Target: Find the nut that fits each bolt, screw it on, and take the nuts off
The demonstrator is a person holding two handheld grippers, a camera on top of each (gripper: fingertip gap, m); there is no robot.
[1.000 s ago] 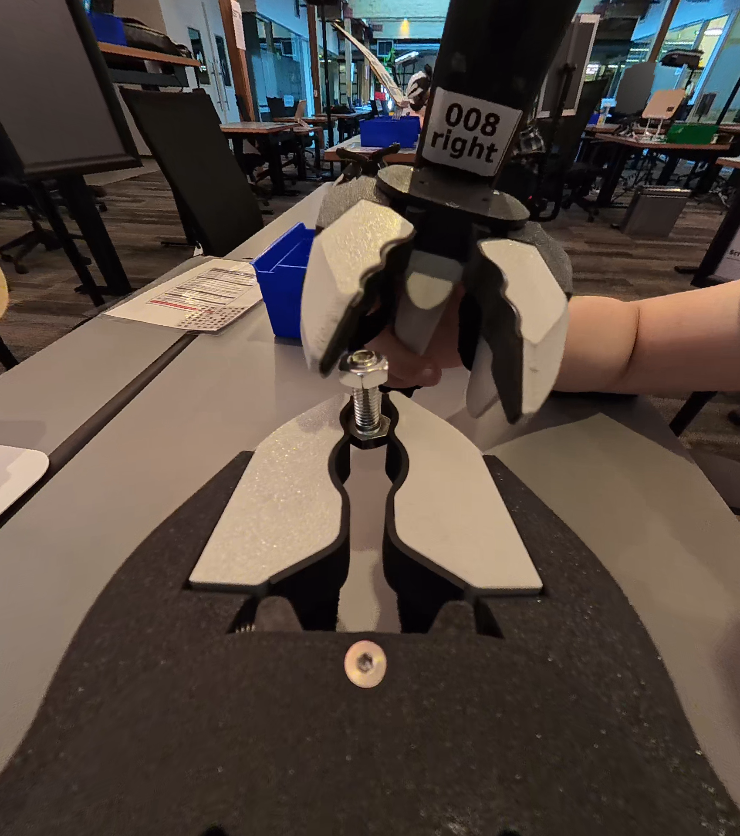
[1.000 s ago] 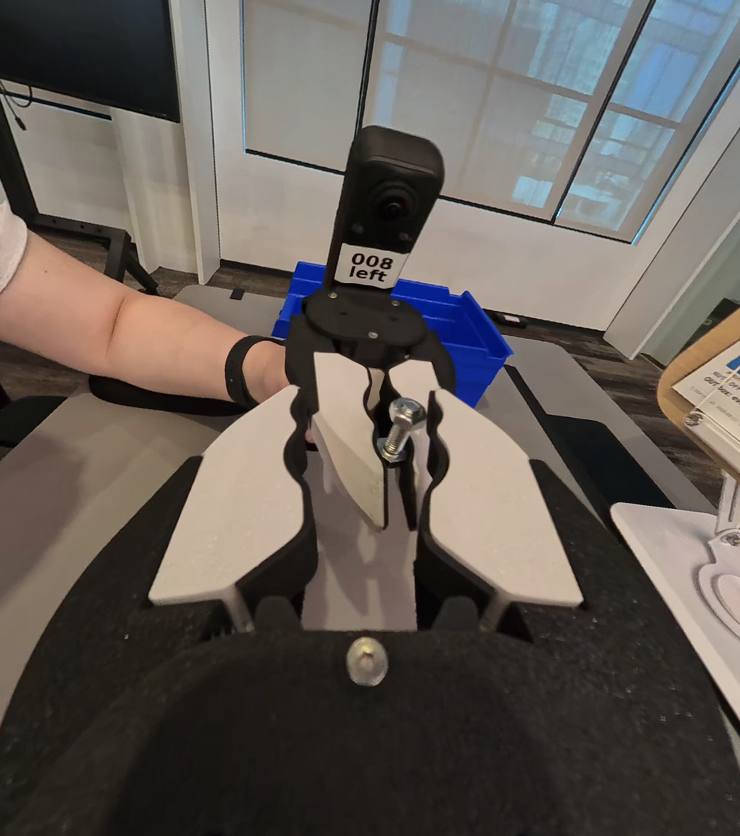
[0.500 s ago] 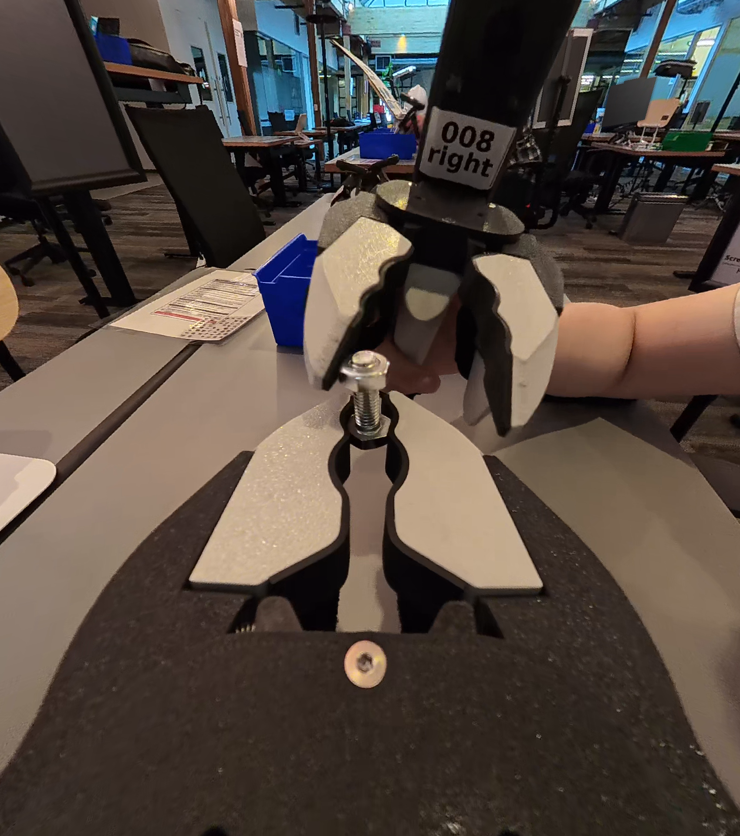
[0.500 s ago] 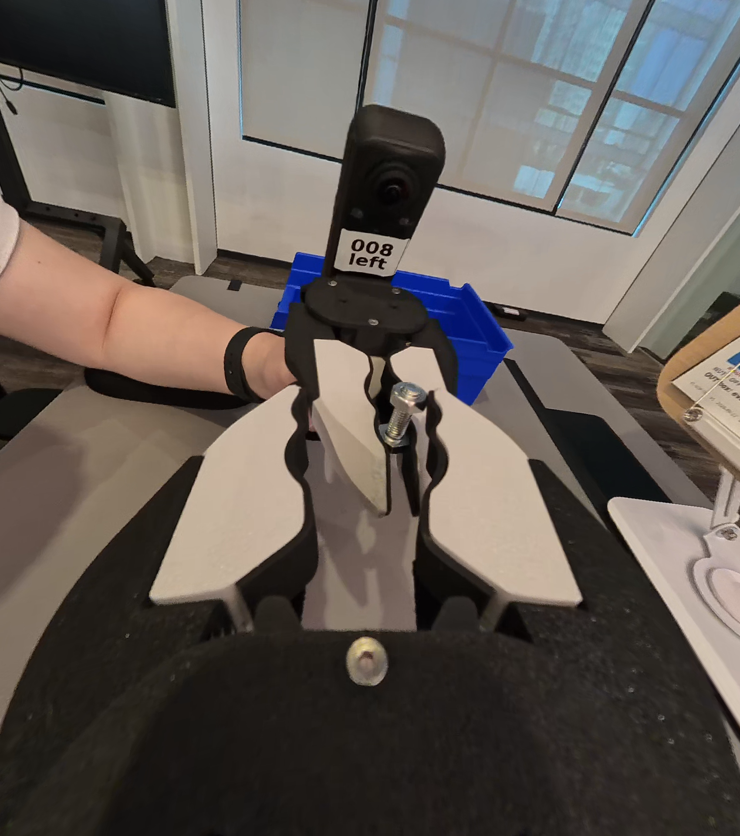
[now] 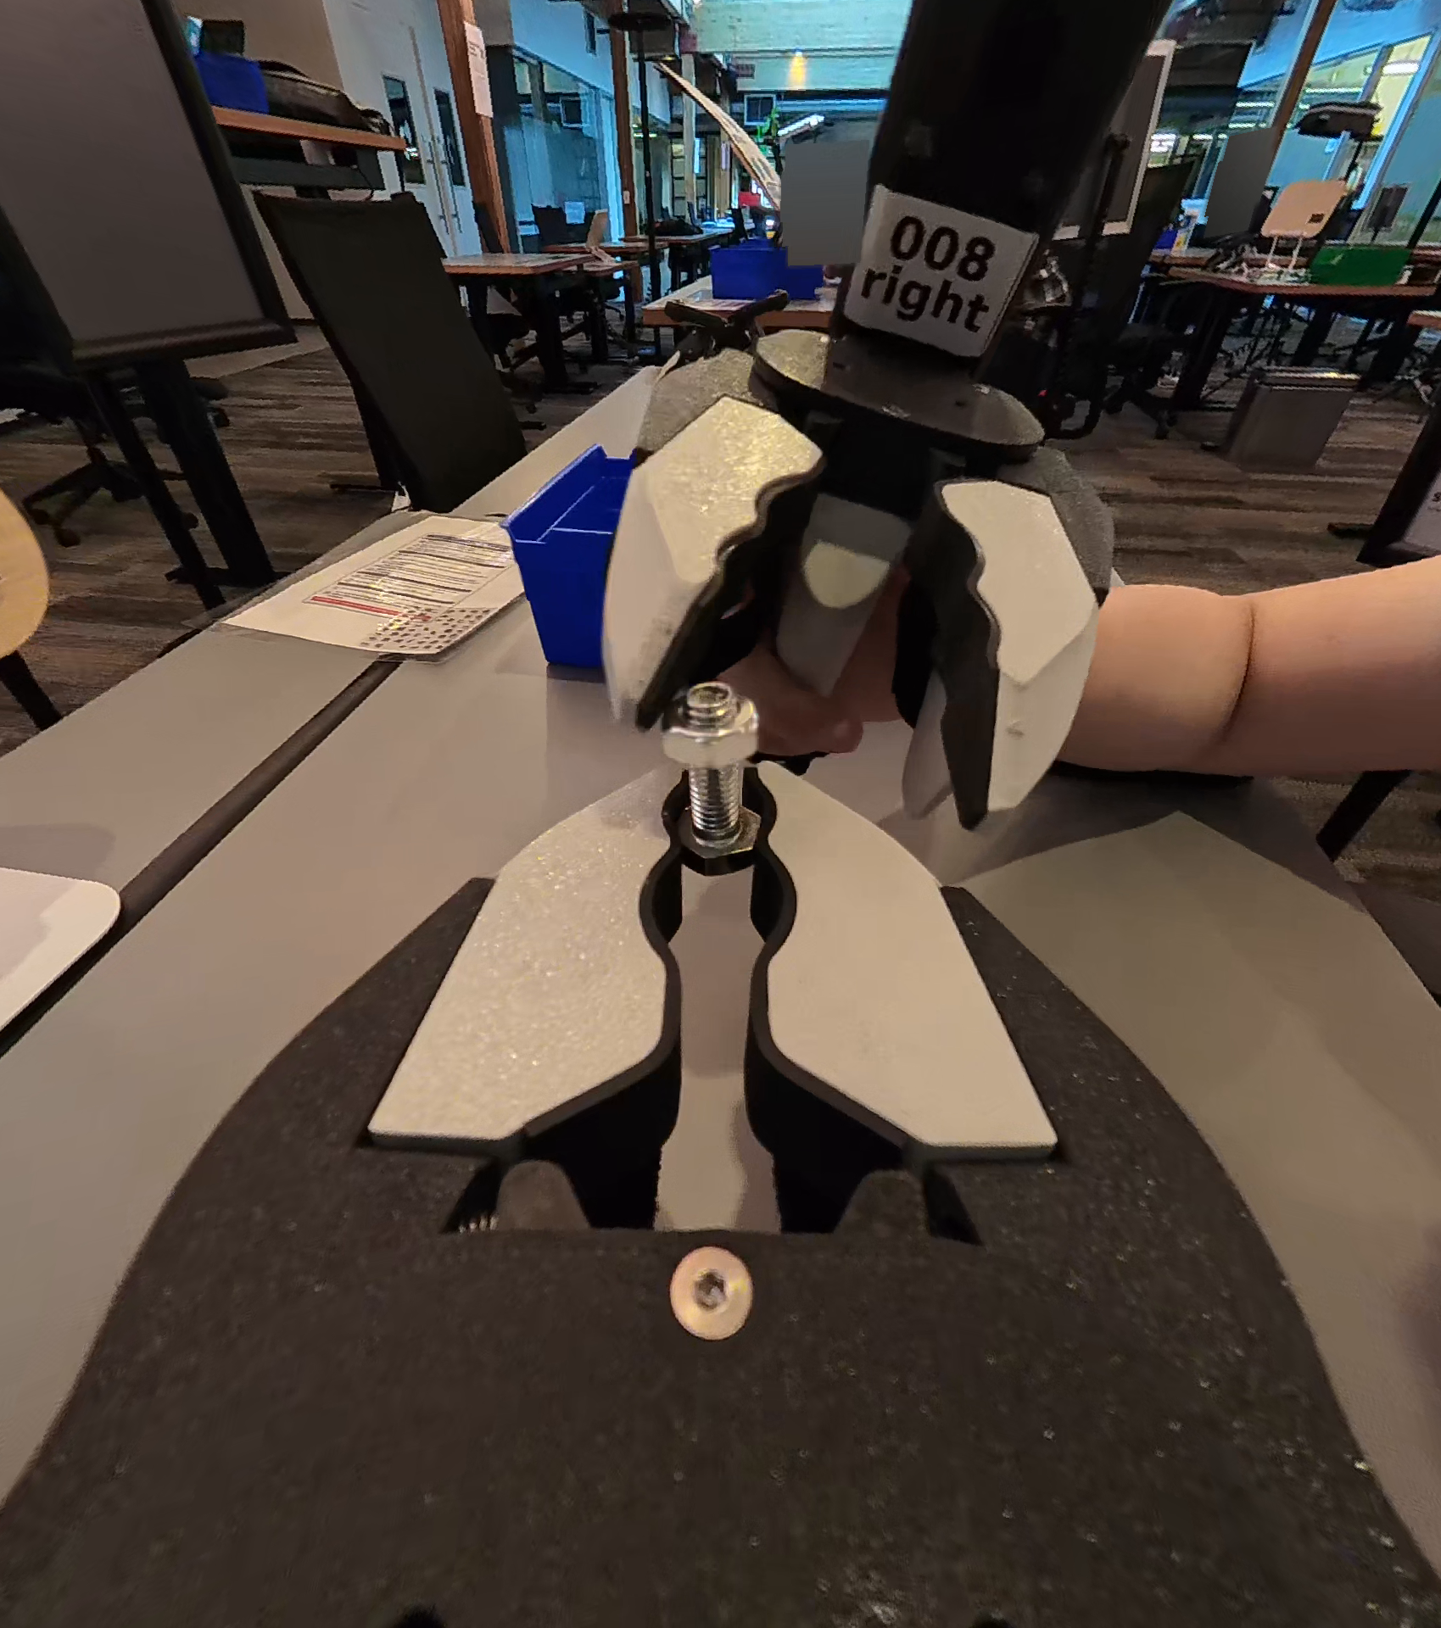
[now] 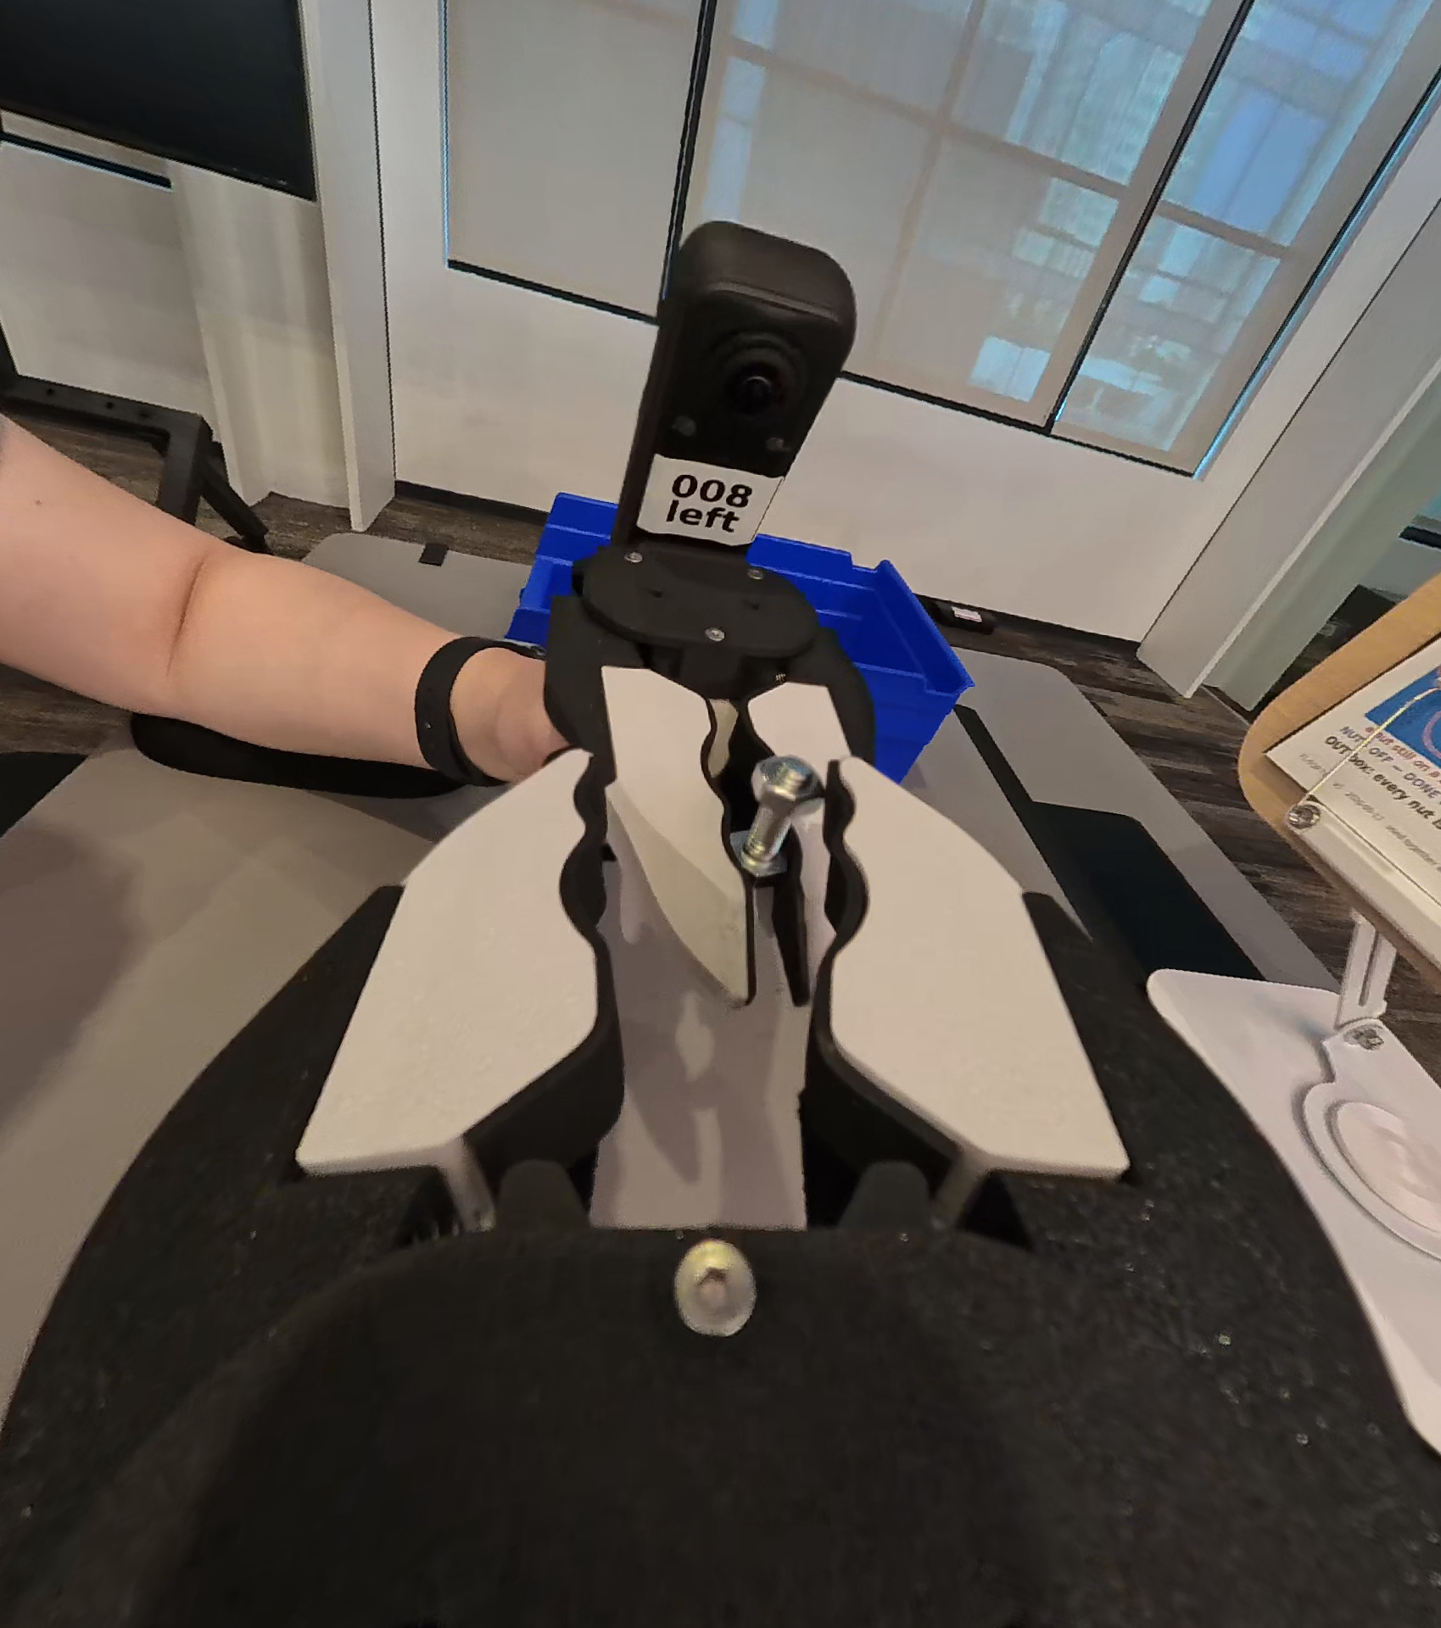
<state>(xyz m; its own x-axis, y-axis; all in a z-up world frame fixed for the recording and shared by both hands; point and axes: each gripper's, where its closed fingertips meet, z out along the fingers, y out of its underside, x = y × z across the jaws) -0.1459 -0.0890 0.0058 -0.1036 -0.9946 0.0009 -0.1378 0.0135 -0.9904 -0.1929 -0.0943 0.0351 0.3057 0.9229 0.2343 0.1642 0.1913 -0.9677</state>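
1. I saw the bolt (image 5: 709, 765) standing upright, head uppermost, above the grey counter (image 5: 452, 793), with a nut (image 5: 717, 837) threaded on the low end of its shank.
2. My left claw (image 5: 718, 832) was closed down on that nut, its two pale fingertips pinching it from either side (the bolt rose clear between them).
3. In the right wrist view the same bolt (image 6: 774, 815) leaned slightly, the nut (image 6: 759, 862) at its lower end, held in the left claw (image 6: 765, 925), which pointed toward the camera.
4. My right claw (image 6: 712, 846) was spread wide, holding nothing; its fingers stood on either side of the left claw's tips and the bolt, apart from both.
5. From the left wrist view, the right claw (image 5: 796, 758) hung over the bolt head, one fingertip (image 5: 655, 696) just beside it. I could not tell whether it touched.
6. A person's bare forearm (image 5: 1280, 678) reached in behind the right claw; another forearm (image 6: 258, 652), with a black wristband (image 6: 445, 709), held the left one.
7. A blue bin (image 6: 902, 652) sat on the counter behind the left claw; another blue bin (image 5: 567, 573) sat behind the right claw, with a printed sheet (image 5: 408, 586) just beside it.
8. A white stand base (image 6: 1351, 1172) rested at the counter's right edge.
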